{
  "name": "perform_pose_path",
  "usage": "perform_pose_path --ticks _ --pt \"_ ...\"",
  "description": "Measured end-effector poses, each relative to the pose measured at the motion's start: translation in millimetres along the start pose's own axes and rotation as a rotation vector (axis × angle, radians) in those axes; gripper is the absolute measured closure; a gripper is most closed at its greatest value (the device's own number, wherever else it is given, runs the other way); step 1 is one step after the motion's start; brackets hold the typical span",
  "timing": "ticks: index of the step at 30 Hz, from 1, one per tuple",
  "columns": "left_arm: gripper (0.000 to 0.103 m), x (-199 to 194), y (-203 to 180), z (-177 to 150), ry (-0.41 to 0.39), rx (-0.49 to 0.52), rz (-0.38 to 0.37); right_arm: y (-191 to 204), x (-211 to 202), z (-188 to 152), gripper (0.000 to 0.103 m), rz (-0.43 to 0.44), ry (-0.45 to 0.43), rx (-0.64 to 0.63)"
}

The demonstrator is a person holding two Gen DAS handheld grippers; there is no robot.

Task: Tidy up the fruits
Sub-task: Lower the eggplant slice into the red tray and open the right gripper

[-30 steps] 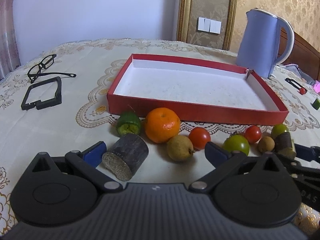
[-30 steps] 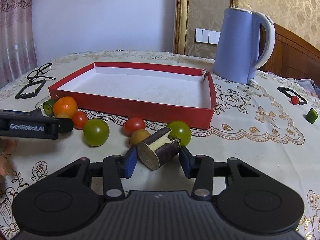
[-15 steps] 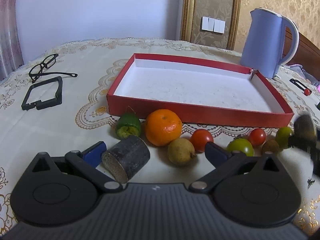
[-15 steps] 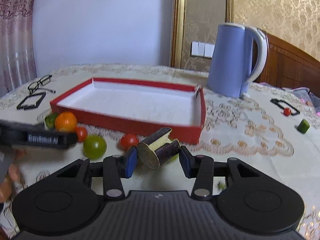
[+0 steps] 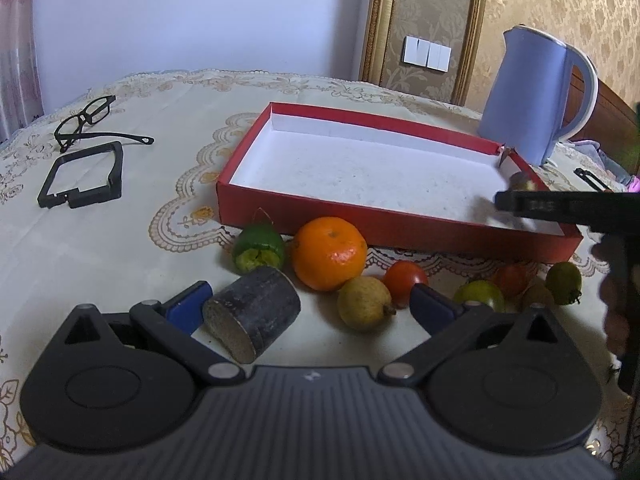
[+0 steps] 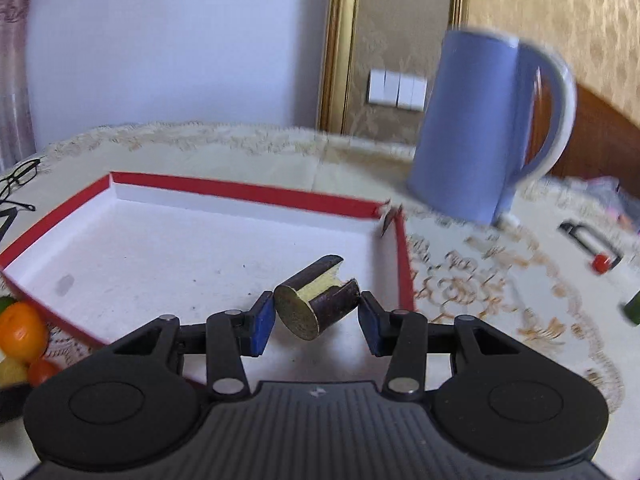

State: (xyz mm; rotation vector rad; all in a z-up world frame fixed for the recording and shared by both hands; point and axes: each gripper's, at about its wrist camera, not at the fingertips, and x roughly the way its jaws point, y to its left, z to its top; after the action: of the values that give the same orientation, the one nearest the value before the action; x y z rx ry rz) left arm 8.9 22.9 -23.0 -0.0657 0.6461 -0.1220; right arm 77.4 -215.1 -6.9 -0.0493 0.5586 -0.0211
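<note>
My right gripper (image 6: 316,316) is shut on a short dark cylinder piece with a pale cut face (image 6: 316,300) and holds it above the near right part of the red tray (image 6: 248,192). In the left wrist view that gripper shows as a dark bar (image 5: 560,206) over the tray's right end. My left gripper (image 5: 308,300) is open and low over the table. A second dark cylinder piece (image 5: 256,312) lies beside its left finger. In front of the tray (image 5: 304,216) sit a cut green fruit (image 5: 258,246), an orange (image 5: 328,252), a yellow-brown fruit (image 5: 362,302), a red tomato (image 5: 404,278) and a green tomato (image 5: 480,296).
A blue kettle (image 6: 476,132) stands behind the tray's far right corner. Glasses (image 5: 86,114) and a black frame (image 5: 80,178) lie at the left. On the cloth to the right are a small red fruit (image 6: 600,262) on a black frame and a green piece (image 6: 632,308).
My right gripper has carried its dark piece up from the table by the fruit row and forward over the tray. The left gripper and the fruits by it have not moved.
</note>
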Motion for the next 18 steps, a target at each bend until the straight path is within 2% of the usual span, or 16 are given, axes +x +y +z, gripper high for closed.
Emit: perform_pose_path --ticks 3,6,7,9,13,15,18 --pt "0.000 0.8 0.2 0.4 0.003 -0.002 -0.001 1.5 16.9 1.6 0.058 0.001 0.049 -0.010" --pt "0.000 0.7 0.0 0.3 0.001 0.001 -0.001 5.9 20.3 2.4 0.056 -0.004 0.041 -0.041" --pt "0.000 0.4 0.4 -0.1 0.001 0.002 -0.002 6.5 19.2 1.6 0.051 -0.004 0.036 -0.053" --pt "0.000 -2.2 2.1 -1.4 0.003 0.008 -0.008 3.5 12.6 -1.5 0.024 0.017 0.022 -0.034" --pt "0.000 -16.0 12.4 -8.4 -0.026 0.009 -0.036 -8.2 -29.3 -13.3 0.021 -0.018 -0.086 0.025" --pt "0.000 -21.4 18.3 -13.5 -0.041 0.015 -0.049 -16.2 -54.8 -26.6 0.013 -0.062 -0.146 0.045" --pt "0.000 -25.8 24.4 -16.5 -0.041 -0.010 -0.076 -34.9 -74.5 -44.0 0.012 -0.138 -0.171 0.113"
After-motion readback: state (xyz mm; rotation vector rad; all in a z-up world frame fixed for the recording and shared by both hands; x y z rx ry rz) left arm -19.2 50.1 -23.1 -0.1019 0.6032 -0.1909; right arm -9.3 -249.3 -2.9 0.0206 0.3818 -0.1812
